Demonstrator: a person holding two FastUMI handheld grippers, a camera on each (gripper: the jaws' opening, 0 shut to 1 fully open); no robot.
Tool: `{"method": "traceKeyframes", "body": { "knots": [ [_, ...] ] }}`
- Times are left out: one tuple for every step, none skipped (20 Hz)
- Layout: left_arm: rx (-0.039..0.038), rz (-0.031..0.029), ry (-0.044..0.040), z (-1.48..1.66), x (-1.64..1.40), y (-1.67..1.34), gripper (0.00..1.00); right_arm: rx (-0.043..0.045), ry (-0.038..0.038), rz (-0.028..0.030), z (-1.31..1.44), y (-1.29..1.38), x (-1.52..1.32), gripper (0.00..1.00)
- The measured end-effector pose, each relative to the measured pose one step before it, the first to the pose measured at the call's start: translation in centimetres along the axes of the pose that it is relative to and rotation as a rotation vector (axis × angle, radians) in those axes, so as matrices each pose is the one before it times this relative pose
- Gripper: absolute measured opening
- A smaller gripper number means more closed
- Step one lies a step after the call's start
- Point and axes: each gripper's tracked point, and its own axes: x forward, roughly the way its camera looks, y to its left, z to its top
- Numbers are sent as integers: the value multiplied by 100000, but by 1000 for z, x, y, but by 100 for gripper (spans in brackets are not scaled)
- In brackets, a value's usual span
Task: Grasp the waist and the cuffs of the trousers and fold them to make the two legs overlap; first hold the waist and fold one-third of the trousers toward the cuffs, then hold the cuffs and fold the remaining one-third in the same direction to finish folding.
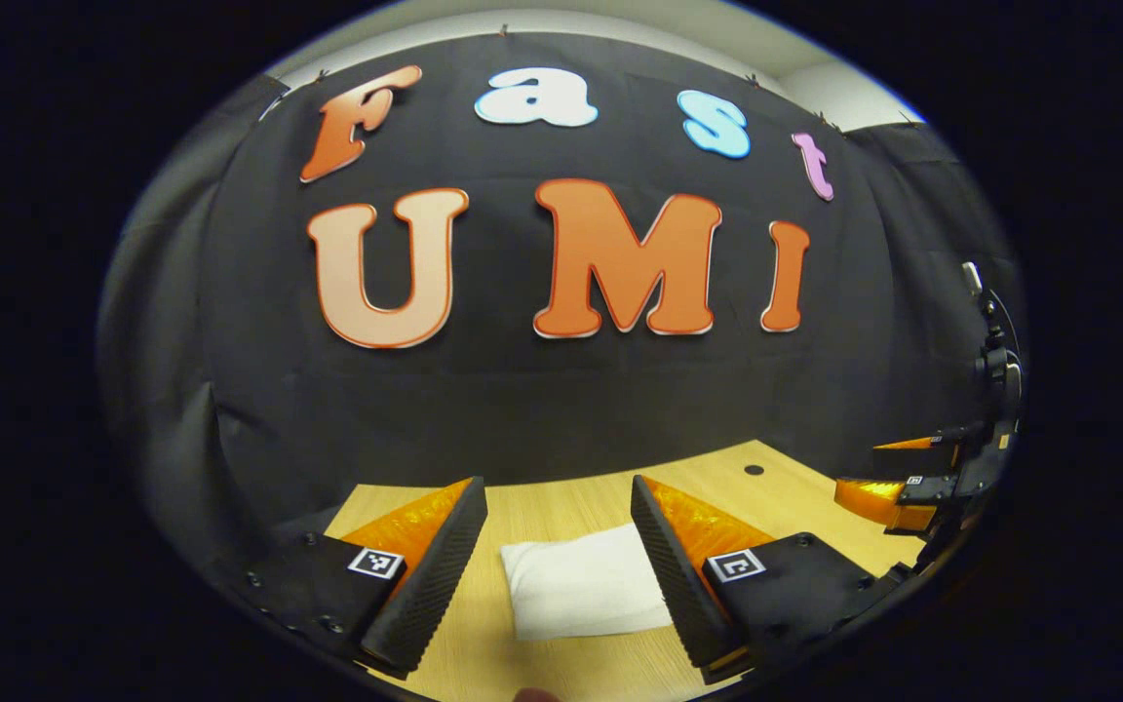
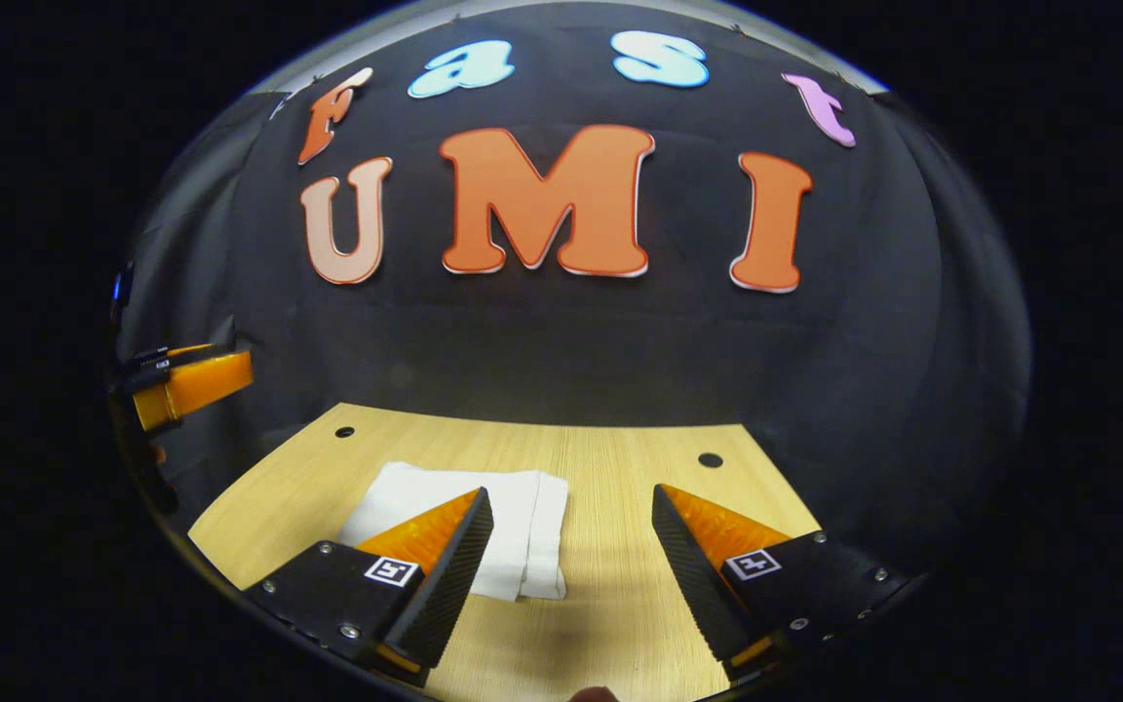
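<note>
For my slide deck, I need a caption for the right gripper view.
Open right gripper above the wooden table, folded white trousers lying left.

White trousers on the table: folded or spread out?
Folded: the white cloth trousers lie as a compact rectangle with stacked layer edges.

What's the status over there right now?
Left hand-held gripper open, holding nothing. Right hand-held gripper open too. Trousers lie folded on the table. Nothing in the way.
</note>
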Motion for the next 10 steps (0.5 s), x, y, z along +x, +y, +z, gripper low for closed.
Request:
{"method": "traceKeyframes", "body": {
  "knots": [
    [162, 1527, -3141, 565, -571, 282, 97, -1026, -2674, 460, 754, 575, -641, 99],
    [-127, 1304, -2768, 802, -1023, 243, 97, -710, -2226, 191, 745, 669, -575, 99],
    [-1043, 639, -2271, 947, -1271, 449, 97, -287, -1935, 341, 711, 568, -358, 99],
    [-985, 745, -1738, 300, -424, 404, 97, 207, -1803, 322, 695, 451, -63, 99],
    [-132, 1108, -1053, 168, -283, 330, 98, 684, -1401, 973, 604, 621, -43, 98],
    [499, -430, 405, -138, -211, -191, 98, 902, -1622, 1183, 538, 825, 556, 99],
    [1298, 173, 66, -102, 72, -202, 98, 415, -2409, 1516, 715, 615, 176, 99],
    [1365, -739, -258, 220, 34, -224, 98, -318, -3265, 1582, 761, 385, 25, 99],
    [1599, -640, -231, 183, -16, -211, 97, -1295, -2494, 1201, 664, 402, 271, 99],
    [1080, -70, -63, 225, 37, -59, 98, -1688, -1131, 60, 293, 173, 161, 99]
  ]
}}
